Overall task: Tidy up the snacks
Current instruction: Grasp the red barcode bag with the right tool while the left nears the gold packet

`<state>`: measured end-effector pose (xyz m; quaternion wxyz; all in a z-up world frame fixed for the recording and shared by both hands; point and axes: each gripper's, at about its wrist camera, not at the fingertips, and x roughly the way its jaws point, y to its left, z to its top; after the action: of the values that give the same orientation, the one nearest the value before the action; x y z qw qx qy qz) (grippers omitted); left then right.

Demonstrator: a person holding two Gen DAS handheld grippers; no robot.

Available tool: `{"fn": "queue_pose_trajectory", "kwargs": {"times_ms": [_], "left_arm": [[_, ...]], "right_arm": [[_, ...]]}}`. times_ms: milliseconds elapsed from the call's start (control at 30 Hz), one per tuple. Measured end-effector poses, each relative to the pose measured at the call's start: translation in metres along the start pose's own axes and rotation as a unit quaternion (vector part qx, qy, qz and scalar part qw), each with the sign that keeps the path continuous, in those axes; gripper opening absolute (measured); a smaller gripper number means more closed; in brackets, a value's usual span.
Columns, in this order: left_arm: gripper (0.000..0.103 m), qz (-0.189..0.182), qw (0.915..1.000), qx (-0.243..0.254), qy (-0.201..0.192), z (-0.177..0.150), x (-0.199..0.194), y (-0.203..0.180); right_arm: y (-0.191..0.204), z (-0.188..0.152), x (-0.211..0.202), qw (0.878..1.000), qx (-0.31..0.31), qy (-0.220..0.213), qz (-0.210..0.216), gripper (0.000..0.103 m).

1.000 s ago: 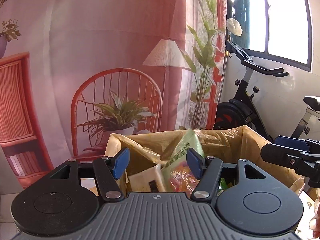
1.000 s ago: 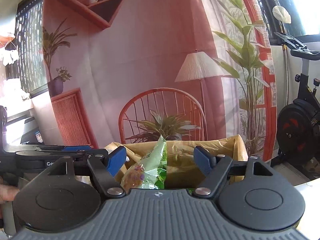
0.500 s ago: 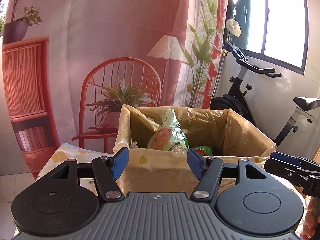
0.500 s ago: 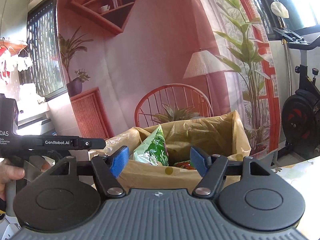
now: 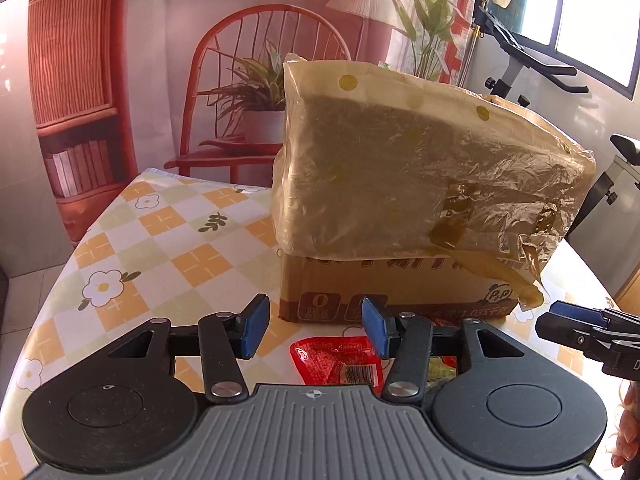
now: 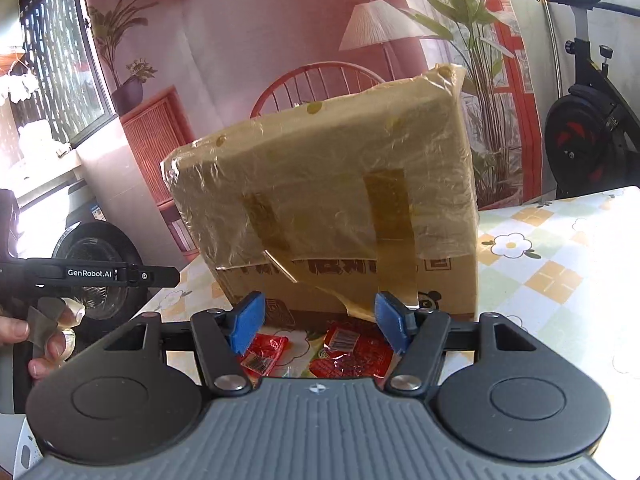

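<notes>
A cardboard box lined with a yellowish plastic bag (image 5: 420, 184) stands on the table; it also shows in the right wrist view (image 6: 340, 208). Its inside is hidden from here. My left gripper (image 5: 314, 330) is open and empty, low over a red snack packet (image 5: 340, 362) lying before the box. My right gripper (image 6: 318, 322) is open and empty, low over two red snack packets, one on the left (image 6: 262, 354) and one on the right (image 6: 354, 354). Each gripper shows at the edge of the other's view.
The table has a checked cloth with flowers (image 5: 160, 240). A printed backdrop with a red chair and lamp hangs behind it (image 5: 260, 60). An exercise bike (image 6: 588, 120) stands at the right.
Both grippers have dropped from above the box rim to table level in front of the box. The snacks inside the box are out of sight; red packets on the table have come into view.
</notes>
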<state>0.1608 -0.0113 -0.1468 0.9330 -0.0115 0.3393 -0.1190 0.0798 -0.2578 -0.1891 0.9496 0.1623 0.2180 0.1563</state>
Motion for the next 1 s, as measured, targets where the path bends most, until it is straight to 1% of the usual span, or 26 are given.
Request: {"fn": "queue_pose_trajectory", "kwargs": {"times_ms": [100, 167, 233, 300, 367, 400, 567, 667, 733, 833, 900, 1000], "left_arm": [[0.054, 0.001, 1.0000, -0.005, 0.007, -0.006, 0.009, 0.003], [0.054, 0.005, 0.9999, -0.004, 0.013, -0.011, 0.016, 0.004], [0.054, 0.006, 0.9998, -0.001, 0.019, -0.011, 0.022, 0.005], [0.054, 0.006, 0.9997, 0.001, 0.024, -0.014, 0.026, 0.002], [0.054, 0.006, 0.9996, 0.002, 0.027, -0.015, 0.029, 0.002], [0.054, 0.007, 0.9996, 0.002, 0.028, -0.016, 0.031, 0.002], [0.054, 0.006, 0.9993, 0.005, 0.036, -0.024, 0.033, -0.004], [0.054, 0.007, 0.9990, 0.010, 0.042, -0.031, 0.035, -0.008], [0.054, 0.010, 0.9987, 0.014, 0.047, -0.035, 0.036, -0.009], [0.054, 0.012, 0.9982, 0.015, 0.057, -0.043, 0.039, -0.011], [0.054, 0.013, 0.9980, 0.015, 0.060, -0.048, 0.039, -0.012], [0.054, 0.012, 0.9977, 0.014, 0.066, -0.054, 0.038, -0.014]], "right_arm": [[-0.007, -0.010, 0.020, 0.999, -0.001, 0.033, -0.012, 0.065], [-0.011, -0.015, 0.036, 0.998, 0.001, 0.067, -0.007, 0.065], [-0.015, -0.021, 0.049, 0.996, 0.005, 0.087, -0.008, 0.065], [-0.019, -0.022, 0.060, 0.995, 0.016, 0.097, -0.017, 0.065], [-0.023, -0.023, 0.069, 0.994, 0.027, 0.103, -0.028, 0.069], [-0.024, -0.023, 0.074, 0.993, 0.029, 0.107, -0.031, 0.072], [-0.026, -0.025, 0.096, 0.991, 0.035, 0.125, -0.033, 0.072], [-0.028, -0.029, 0.099, 0.991, 0.035, 0.126, -0.039, 0.067], [-0.029, -0.032, 0.096, 0.991, 0.033, 0.123, -0.031, 0.056], [-0.029, -0.038, 0.087, 0.992, 0.016, 0.120, -0.024, 0.047], [-0.033, -0.040, 0.081, 0.993, 0.020, 0.114, -0.023, 0.044], [-0.039, -0.044, 0.069, 0.995, 0.034, 0.092, -0.020, 0.042]]}}
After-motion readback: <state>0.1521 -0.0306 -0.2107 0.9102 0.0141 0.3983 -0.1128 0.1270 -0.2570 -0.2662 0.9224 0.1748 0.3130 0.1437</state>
